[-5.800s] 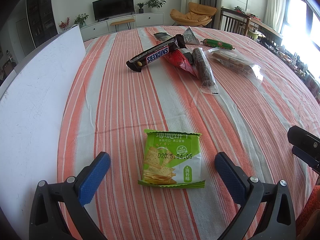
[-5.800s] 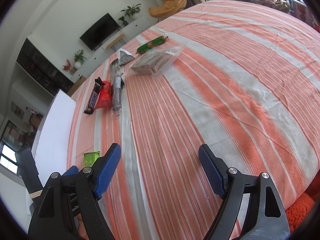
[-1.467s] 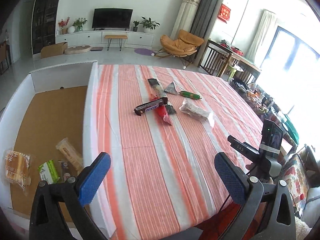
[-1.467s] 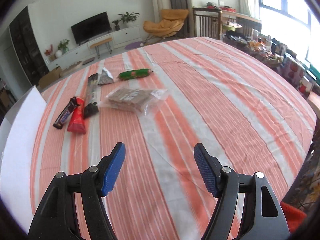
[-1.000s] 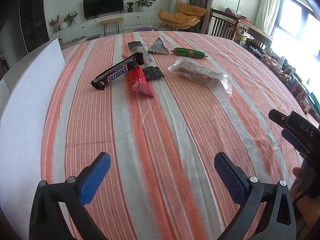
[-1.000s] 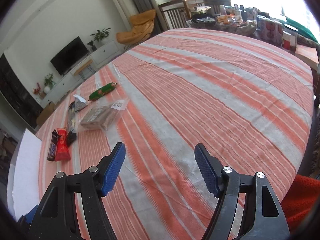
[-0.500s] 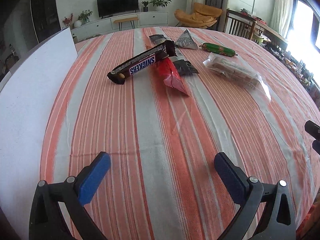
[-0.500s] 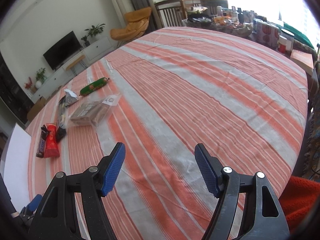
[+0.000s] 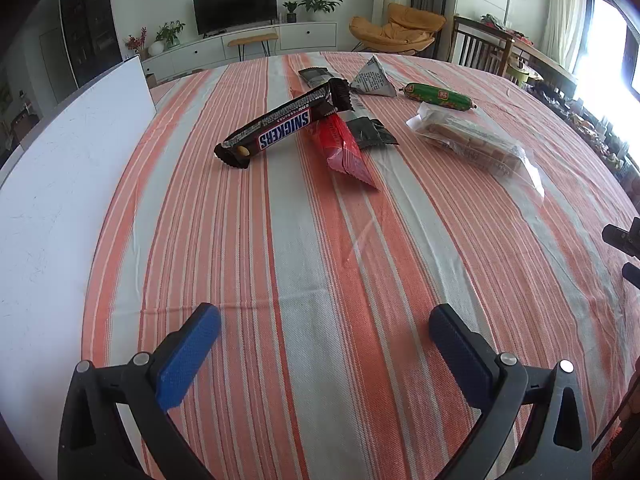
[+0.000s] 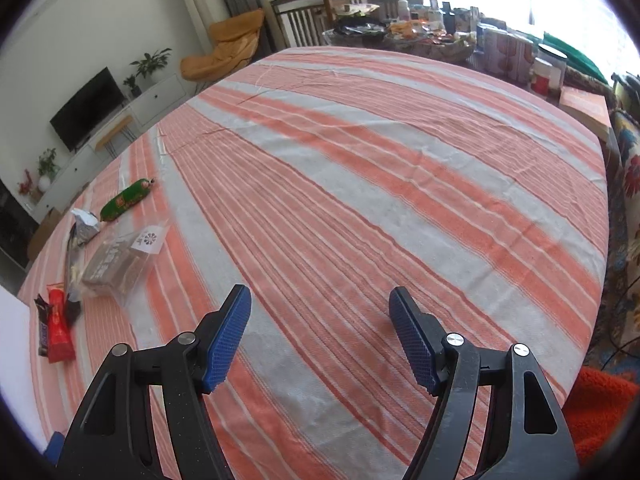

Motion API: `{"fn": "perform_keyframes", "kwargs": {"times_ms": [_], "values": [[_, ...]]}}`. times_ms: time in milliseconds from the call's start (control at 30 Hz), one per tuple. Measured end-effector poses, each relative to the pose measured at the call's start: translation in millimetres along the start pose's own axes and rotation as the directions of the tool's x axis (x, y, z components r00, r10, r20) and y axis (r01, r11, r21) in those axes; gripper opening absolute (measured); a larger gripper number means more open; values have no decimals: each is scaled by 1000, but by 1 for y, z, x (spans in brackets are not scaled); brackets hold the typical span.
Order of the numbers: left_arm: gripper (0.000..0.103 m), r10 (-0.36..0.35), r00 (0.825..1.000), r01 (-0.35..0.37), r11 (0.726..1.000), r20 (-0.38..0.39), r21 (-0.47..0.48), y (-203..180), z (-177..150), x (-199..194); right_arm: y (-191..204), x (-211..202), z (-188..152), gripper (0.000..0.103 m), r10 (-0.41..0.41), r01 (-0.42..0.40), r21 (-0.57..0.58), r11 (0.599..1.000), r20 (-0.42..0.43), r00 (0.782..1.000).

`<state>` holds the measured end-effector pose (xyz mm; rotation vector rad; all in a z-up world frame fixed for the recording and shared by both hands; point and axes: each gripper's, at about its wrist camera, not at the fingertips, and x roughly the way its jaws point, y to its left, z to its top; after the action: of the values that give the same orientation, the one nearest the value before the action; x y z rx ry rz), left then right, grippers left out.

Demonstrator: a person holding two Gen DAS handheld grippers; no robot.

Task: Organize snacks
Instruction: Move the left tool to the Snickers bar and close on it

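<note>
Left gripper [image 9: 324,338]: I see its jaws spread wide over bare striped tablecloth [image 9: 320,264], nothing between the blue pads [image 9: 188,350].
Right gripper [image 10: 320,334]: also wide and empty, hanging over cloth well clear of the snacks.
Container: from the left wrist camera I see only a white box wall [image 9: 52,184] at 9 o'clock, beside the cloth edge; its inside is hidden from me, so I cannot say what it holds.
Snack cluster: at 12 o'clock from the left gripper, well apart from it; at 9 to 10 o'clock in the right wrist view.
Snickers bar [image 9: 280,128]: it lies slanted, its far end resting on the other wrappers; the white "SNICKERS" lettering reads clearly to me.
Red packet [image 9: 344,148]: it sits just under and beside the bar; its print is too small for me to read.
Dark wrapper [image 9: 372,132]: partly tucked under the red packet and the bar, so I cannot name it.
Triangular silver pouch [image 9: 372,78]: at 1 o'clock, with fine print I cannot make out.
Green sausage stick [image 9: 436,96]: just right of the pouch, with a red label I cannot read.
Clear bag of biscuits [image 9: 468,144]: at 2 o'clock; in the right wrist view a white round logo shows on it.
Cut off: a black piece of the other tool [image 9: 622,238] pokes in at 3 o'clock of the left view.
</note>
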<state>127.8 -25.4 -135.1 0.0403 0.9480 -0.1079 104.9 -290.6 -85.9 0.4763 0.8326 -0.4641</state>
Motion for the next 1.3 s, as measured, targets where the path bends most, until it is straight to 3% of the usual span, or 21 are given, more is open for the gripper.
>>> {"fn": "perform_keyframes", "kwargs": {"times_ms": [233,367,533,633,700,800,867,933,1033,1100,1167,1233,1300], "values": [[103,-12,1000,12,1000,-16,28,-1,0,-1,9,1,-6,78,-7,6,-57,998,-12,1000],[103,-62,985,70,996,-159,47,-2,9,-5,10,1,-7,80,-6,5,-67,998,-14,1000],[103,-96,983,101,995,-159,24,3,53,-36,7,1,-6,81,10,-11,-52,999,-14,1000],[103,-14,992,26,995,-121,99,7,91,-41,7,1,-6,81,11,-12,-51,999,-14,1000],[103,85,990,-58,971,-111,230,6,110,-30,7,0,-6,81,14,-15,-47,999,-14,1000],[100,222,970,-158,882,-94,444,11,122,1,6,0,-6,81,15,-16,-46,999,-13,1000],[94,251,965,-173,836,-82,521,15,125,20,7,1,-6,81,14,-15,-48,999,-13,1000],[87,237,967,-151,821,-89,550,18,128,36,8,1,-6,82,9,-10,-53,999,-13,1000],[85,188,978,-109,823,-86,558,17,136,57,11,2,-6,82,-5,4,-64,998,-13,1000],[77,162,982,-81,833,-101,548,16,141,71,12,2,-7,83,-7,6,-67,998,-13,1000],[63,84,987,-9,877,-134,480,20,146,79,12,2,-7,83,-5,4,-67,998,-13,1000],[29,-30,977,107,924,-209,367,28,152,83,12,2,-6,83,-6,5,-68,998,-13,1000],[18,-101,962,168,951,-254,259,35,155,85,12,2,-7,84,-9,9,-71,997,-12,1000]]}}
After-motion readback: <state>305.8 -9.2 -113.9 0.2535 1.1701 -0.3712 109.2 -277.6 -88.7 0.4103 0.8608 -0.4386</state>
